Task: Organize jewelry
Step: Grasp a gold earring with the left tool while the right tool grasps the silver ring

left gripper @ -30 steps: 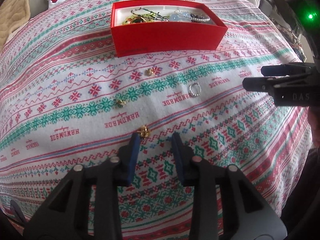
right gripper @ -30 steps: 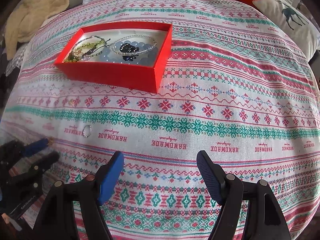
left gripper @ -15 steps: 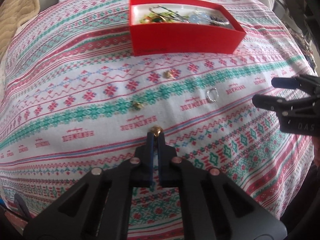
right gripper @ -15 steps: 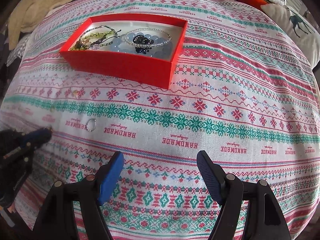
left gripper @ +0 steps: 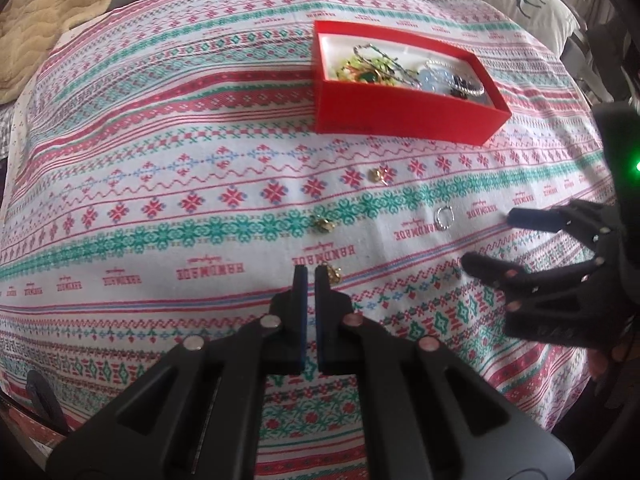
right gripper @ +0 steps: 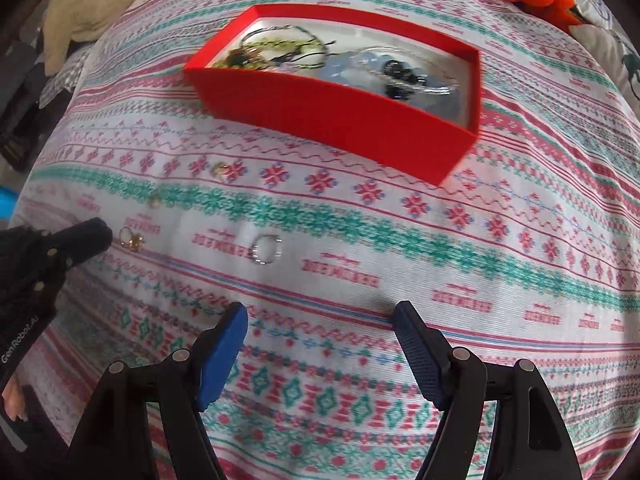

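Downward-tilted, left gripper [left gripper: 309,270] fingers together beside gold earring [left gripper: 333,273]; right gripper [right gripper: 320,312] fingers apart.

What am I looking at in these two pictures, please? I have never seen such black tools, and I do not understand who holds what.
A person holds a two-finger gripper in each hand, and each gripper carries a camera looking along its fingers. One picture comes from the left gripper, the other from the right gripper. On the patterned cloth stands a red box with bracelets inside. Loose in front of it lie a silver ring, a gold piece near the box and a middle gold piece. The right gripper is open and empty. The left gripper is shut, with a third gold piece at its tip. I cannot tell whether it is pinched.
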Action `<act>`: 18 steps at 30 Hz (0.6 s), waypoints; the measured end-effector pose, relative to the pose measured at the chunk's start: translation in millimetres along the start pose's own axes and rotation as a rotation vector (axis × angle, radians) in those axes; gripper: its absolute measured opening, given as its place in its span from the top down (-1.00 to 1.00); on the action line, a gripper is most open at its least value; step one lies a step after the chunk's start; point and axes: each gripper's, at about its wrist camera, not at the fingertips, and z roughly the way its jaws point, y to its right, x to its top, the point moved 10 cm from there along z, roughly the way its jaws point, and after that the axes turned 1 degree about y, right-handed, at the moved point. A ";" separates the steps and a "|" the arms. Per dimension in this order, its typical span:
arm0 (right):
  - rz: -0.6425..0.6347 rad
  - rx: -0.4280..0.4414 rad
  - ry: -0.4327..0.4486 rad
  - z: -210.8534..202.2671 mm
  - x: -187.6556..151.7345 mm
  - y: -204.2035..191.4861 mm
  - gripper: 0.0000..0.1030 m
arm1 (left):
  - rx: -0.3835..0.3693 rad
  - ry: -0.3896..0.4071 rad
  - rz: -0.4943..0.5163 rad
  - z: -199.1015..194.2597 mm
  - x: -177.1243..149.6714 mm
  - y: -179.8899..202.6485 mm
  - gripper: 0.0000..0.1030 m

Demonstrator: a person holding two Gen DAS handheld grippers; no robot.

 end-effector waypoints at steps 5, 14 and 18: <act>-0.021 -0.028 0.014 11.3 10.7 -12.2 -0.41 | -0.017 0.006 -0.025 -3.9 0.2 -2.6 0.93; -0.067 -0.046 0.048 20.4 42.2 -26.8 0.10 | -0.076 -0.015 -0.081 -3.2 -4.0 -5.1 0.82; -0.116 -0.045 0.056 20.7 46.8 -32.5 0.38 | -0.109 -0.022 -0.116 -4.6 -5.6 -6.8 0.64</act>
